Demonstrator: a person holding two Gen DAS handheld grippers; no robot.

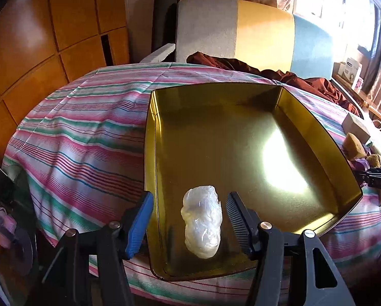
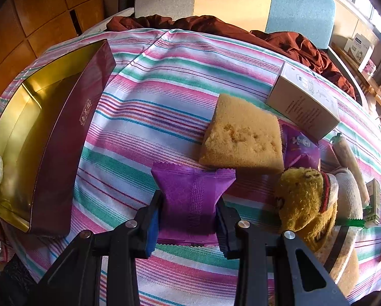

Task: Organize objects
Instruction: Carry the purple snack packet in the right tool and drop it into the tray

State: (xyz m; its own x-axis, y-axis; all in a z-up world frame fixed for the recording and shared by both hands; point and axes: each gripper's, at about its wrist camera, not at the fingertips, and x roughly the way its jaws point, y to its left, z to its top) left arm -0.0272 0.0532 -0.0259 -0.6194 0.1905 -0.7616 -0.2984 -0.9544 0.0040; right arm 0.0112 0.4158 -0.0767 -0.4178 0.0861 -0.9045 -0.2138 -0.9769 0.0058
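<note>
My left tongs [image 1: 189, 219] stand released around the white plastic wad [image 1: 202, 225], which lies in the gold tin [image 1: 318, 127] near its 6 o'clock wall, clear of both pads. That drop looks done. My right tongs [image 2: 189, 207] are clenched on the purple packet [image 2: 193, 193] over the striped bed cover [image 2: 152, 97], with the sponge [image 2: 241, 140] at 1 o'clock. Next, I judge, the packet goes toward 9 o'clock, over the tin's maroon wall [image 2: 70, 137].

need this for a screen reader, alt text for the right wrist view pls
The right gripper clamps a purple packet over a striped cloth, with a yellow sponge beyond and a gold-lined tin at left.
</note>
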